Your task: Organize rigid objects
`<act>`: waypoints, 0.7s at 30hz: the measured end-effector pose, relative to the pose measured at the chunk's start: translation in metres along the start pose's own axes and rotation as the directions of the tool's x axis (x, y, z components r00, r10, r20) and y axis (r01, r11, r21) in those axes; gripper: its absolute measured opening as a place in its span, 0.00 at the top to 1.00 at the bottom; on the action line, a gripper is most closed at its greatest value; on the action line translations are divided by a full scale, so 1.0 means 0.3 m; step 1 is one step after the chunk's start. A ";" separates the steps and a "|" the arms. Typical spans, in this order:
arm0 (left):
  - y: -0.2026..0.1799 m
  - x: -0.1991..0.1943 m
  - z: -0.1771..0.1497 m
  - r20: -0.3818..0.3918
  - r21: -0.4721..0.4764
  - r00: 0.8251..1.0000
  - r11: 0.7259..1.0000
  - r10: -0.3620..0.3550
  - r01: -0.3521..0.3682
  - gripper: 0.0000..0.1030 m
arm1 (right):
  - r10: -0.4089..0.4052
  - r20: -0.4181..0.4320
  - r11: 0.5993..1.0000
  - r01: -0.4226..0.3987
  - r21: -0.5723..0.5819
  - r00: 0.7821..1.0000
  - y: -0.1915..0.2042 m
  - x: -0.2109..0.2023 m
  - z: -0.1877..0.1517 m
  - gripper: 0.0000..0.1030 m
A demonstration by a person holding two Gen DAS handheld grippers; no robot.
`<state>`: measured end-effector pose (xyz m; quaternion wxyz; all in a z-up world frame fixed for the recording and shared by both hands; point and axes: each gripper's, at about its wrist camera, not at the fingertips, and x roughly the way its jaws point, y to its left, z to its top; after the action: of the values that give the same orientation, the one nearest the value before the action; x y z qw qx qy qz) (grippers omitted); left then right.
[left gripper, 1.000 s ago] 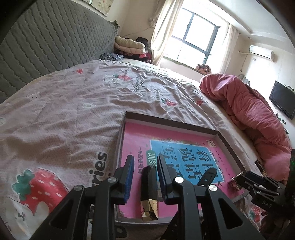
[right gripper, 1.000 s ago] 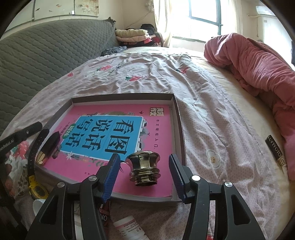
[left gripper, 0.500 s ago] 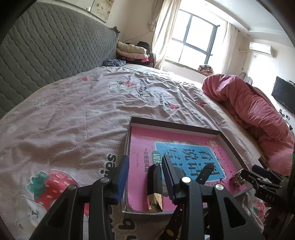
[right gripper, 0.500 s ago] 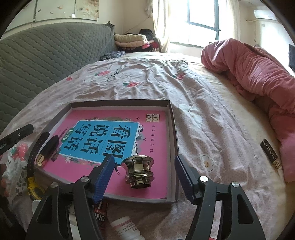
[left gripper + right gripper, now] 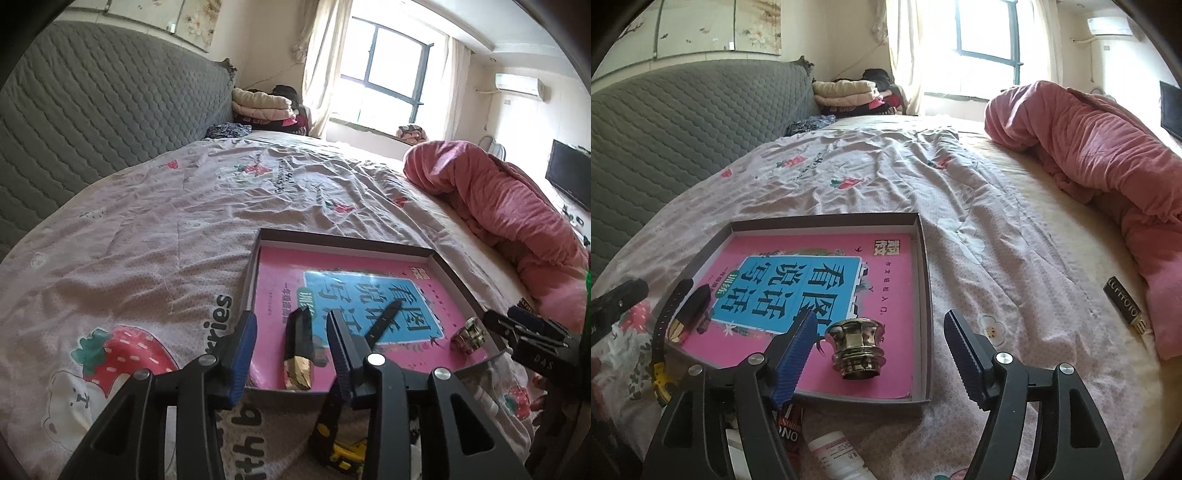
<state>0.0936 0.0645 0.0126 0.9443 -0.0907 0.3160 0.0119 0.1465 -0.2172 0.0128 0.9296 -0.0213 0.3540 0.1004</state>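
Tools both spread, nothing pinched

Left tool [image 5: 291,343] has just been opening around the black-and-gold tube [image 5: 298,350], which lies free in the shallow box [image 5: 923,258]. Right tool [image 5: 882,354] has likewise widened off the brass knob [image 5: 857,349], standing upright on the pink book [image 5: 886,280]. Looks like both got dropped there on purpose; a bottle [image 5: 836,456] waits outside on the bed [image 5: 997,221].

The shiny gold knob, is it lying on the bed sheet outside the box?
No, the knob stands inside the box, on the pink book, between the open fingers of the right tool.
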 end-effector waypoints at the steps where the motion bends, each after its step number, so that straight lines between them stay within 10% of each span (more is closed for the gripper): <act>1: -0.008 -0.008 -0.002 0.000 0.004 1.000 1.000 0.002 -0.002 0.62 | 0.002 0.002 1.000 -0.002 -0.001 1.000 0.000 -0.005 -0.001 0.29; 21: -0.110 -0.116 -0.039 -0.002 0.085 0.999 0.995 -0.045 0.045 0.61 | 0.008 0.083 1.000 -0.006 -0.016 0.996 0.036 -0.151 -0.037 0.27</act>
<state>0.0616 0.0311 0.0297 0.9473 -0.0576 0.3142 -0.0228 0.1040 -0.2156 0.0349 0.9430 -0.0231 0.3142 0.1073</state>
